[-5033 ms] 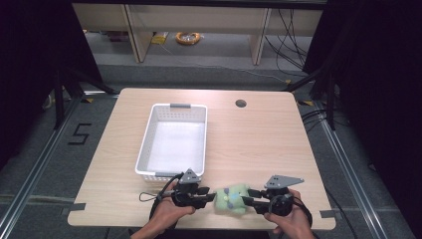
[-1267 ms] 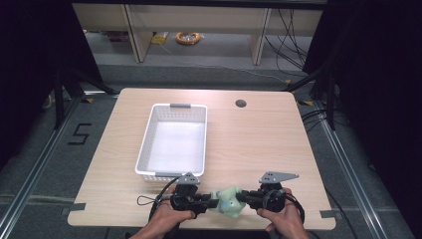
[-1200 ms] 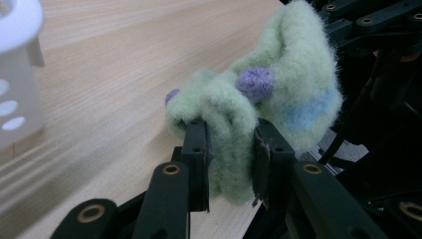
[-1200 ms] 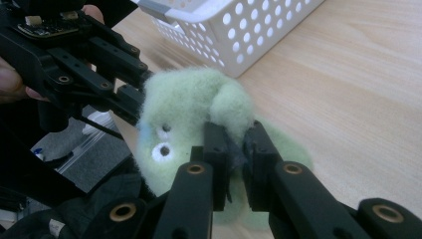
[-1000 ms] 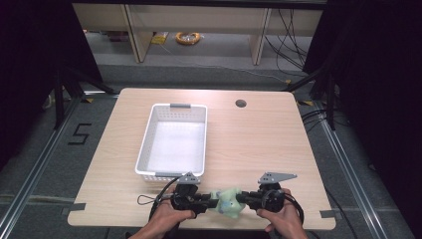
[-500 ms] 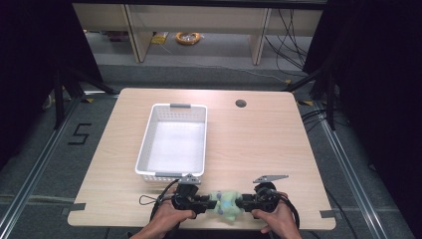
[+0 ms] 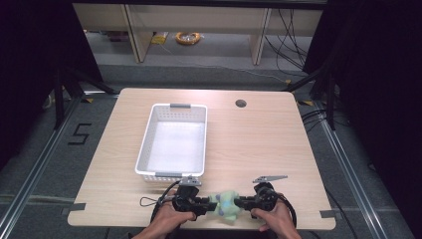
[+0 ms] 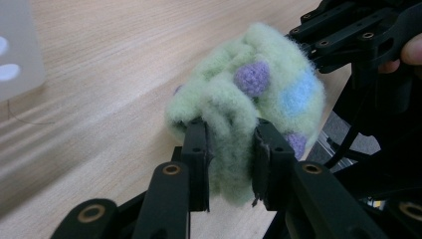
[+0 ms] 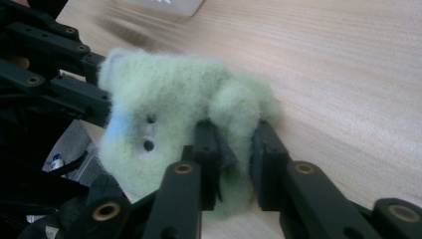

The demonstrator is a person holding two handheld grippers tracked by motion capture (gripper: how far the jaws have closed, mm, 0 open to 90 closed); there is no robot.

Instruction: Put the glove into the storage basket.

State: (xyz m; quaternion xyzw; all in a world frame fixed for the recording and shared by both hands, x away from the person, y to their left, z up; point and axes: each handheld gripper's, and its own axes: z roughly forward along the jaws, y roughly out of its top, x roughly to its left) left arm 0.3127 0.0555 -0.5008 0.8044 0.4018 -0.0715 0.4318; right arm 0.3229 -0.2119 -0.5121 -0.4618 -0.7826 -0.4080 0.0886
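Near table edge, right tool (image 7: 242, 203) lower, closed on plush toy (image 7: 226, 204)

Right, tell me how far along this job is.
Done: both grippers are clamped on the green plush toy, the left gripper on one fold, the right gripper on another after its jaws just closed further. In hand: the toy sits between them near the table's front edge. Left, probably: moving it into the white basket.

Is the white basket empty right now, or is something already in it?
Empty. The high view shows the white basket with a bare floor; the green plush toy is outside it, near the table's front edge.
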